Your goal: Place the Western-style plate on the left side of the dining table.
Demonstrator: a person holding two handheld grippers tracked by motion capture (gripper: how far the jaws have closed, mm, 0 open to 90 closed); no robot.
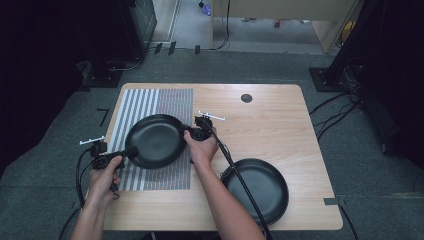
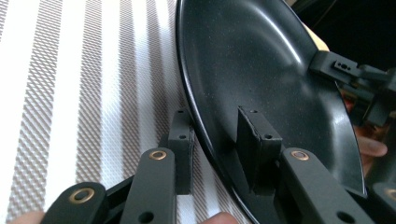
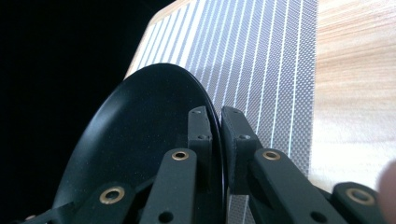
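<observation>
Wooden table (image 1: 280,125), striped mat (image 1: 150,100), grey carpet (image 1: 60,150).

Both of the person's forearms are bare, with no sleeves showing. The left matte black two-jaw gripper (image 1: 131,151) and the right matte black two-jaw gripper (image 1: 186,130) each carry a small white bar on top. Their flat linkage arms are pinned with brass-ringed rivets (image 2: 158,155) and small dark screws. A black cable (image 1: 242,182) trails from each gripper.
</observation>
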